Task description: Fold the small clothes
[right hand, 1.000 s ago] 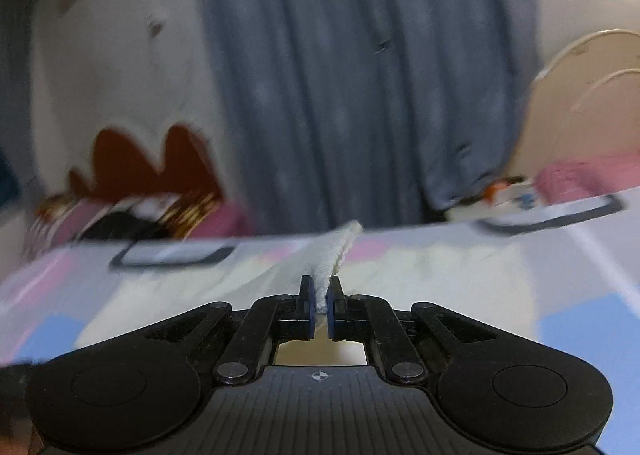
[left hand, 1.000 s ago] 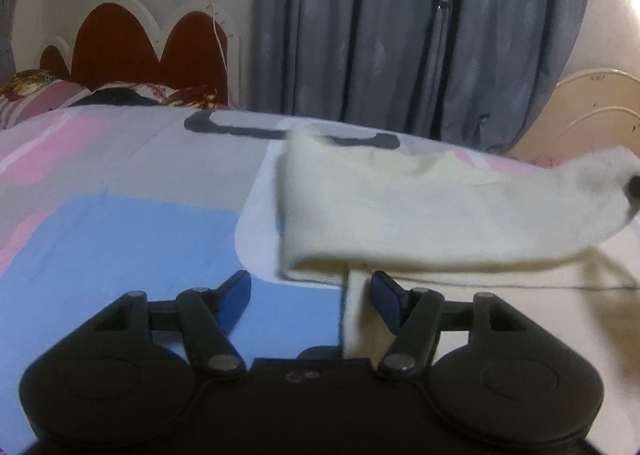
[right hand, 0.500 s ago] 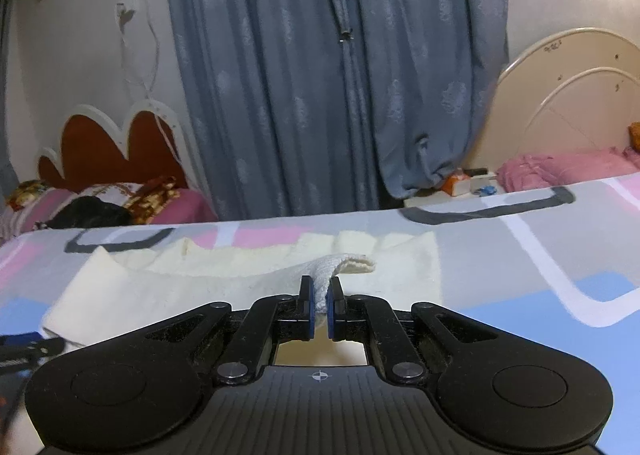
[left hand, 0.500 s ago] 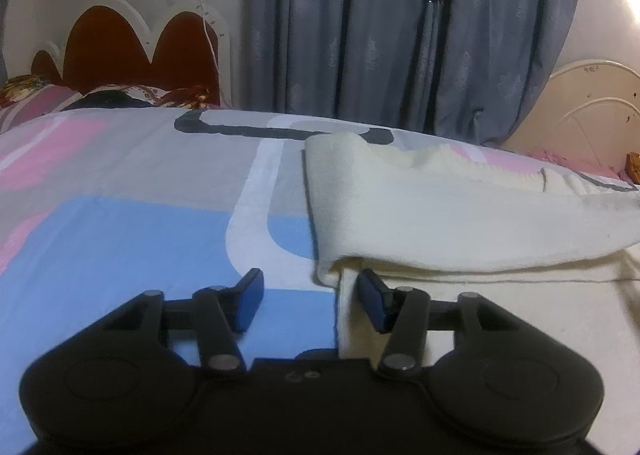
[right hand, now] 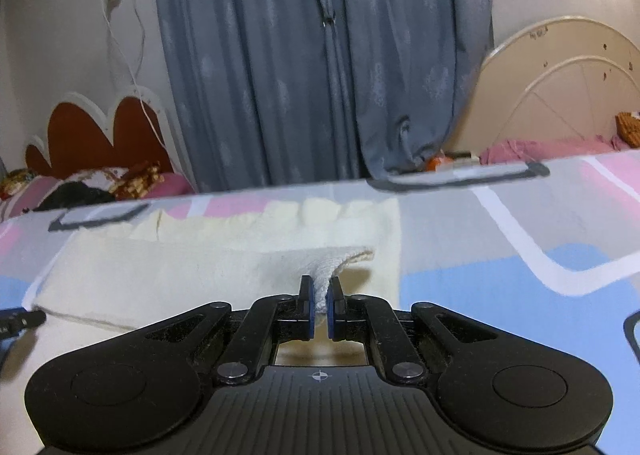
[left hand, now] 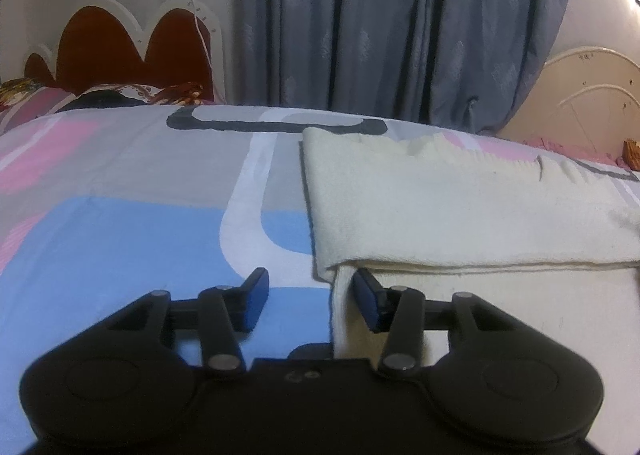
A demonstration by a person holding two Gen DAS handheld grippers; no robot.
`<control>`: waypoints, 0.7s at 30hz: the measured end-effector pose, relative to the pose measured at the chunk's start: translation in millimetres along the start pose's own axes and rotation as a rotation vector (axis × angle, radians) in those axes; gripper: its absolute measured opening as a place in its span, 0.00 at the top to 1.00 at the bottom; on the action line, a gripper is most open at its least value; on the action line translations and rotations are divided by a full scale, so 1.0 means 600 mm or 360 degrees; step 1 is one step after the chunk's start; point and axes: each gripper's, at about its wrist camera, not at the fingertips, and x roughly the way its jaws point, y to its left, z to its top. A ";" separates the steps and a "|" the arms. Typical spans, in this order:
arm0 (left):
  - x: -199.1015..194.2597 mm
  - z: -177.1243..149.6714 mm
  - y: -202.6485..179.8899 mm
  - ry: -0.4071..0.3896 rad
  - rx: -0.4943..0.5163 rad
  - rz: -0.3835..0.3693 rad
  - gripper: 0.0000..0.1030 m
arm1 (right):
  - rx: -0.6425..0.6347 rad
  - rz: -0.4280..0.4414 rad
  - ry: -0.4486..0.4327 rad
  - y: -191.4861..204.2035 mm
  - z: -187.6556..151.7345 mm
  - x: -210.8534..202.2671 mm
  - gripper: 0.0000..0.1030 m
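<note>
A cream cloth (left hand: 460, 215) lies on a bedsheet (left hand: 120, 223) patterned in blue, pink, grey and white, filling the right half of the left wrist view. Its upper layer is folded over toward the camera, with the folded edge running across the right side of the frame above a flat lower layer.

The left gripper (left hand: 310, 297) sits at the bottom centre of its view, its blue-padded fingers (left hand: 256, 297) set moderately apart. The cloth's left edge passes between them, nearer the right pad, and neither pad presses on it.

In the right wrist view, the right gripper (right hand: 319, 309) at lower centre has its fingers nearly together, pinching a raised corner of the cloth (right hand: 336, 263). The rest spreads flat to the left across the frame's middle.

Grey-blue curtains (right hand: 320, 55) hang behind the bed, with a red scalloped headboard (left hand: 132, 47) at upper left.
</note>
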 end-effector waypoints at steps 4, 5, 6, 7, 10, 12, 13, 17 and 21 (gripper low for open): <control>-0.036 0.005 0.003 -0.0099 0.0043 0.0031 0.22 | 0.0030 -0.0125 0.0045 -0.019 -0.014 0.009 0.95; -0.052 0.008 -0.001 -0.0170 0.0060 -0.0022 0.22 | 0.0055 -0.0172 -0.0022 -0.023 -0.011 -0.007 0.94; -0.059 0.013 -0.012 -0.0207 0.0083 -0.0061 0.22 | 0.0076 -0.0159 -0.0094 -0.026 -0.007 -0.022 0.94; -0.061 0.019 -0.029 -0.0225 0.0124 -0.0097 0.22 | 0.0101 -0.0088 -0.0123 -0.024 -0.004 -0.029 0.94; -0.034 0.035 -0.096 -0.0209 0.0260 -0.0179 0.21 | 0.0017 0.0076 -0.0058 0.028 0.001 -0.009 0.94; 0.003 0.033 -0.121 -0.0106 0.0245 -0.0244 0.20 | -0.0037 0.0190 -0.0005 0.068 -0.004 0.011 0.94; 0.017 0.028 -0.122 -0.0062 0.0233 -0.0239 0.20 | -0.0066 0.0227 0.0034 0.083 -0.011 0.023 0.94; 0.014 0.015 -0.087 -0.0059 0.0266 -0.0283 0.21 | -0.0033 0.0001 0.0067 0.052 -0.029 0.033 0.94; 0.026 0.059 -0.076 -0.0129 0.0184 -0.0289 0.19 | 0.0190 -0.0100 -0.0022 -0.002 -0.002 0.031 0.94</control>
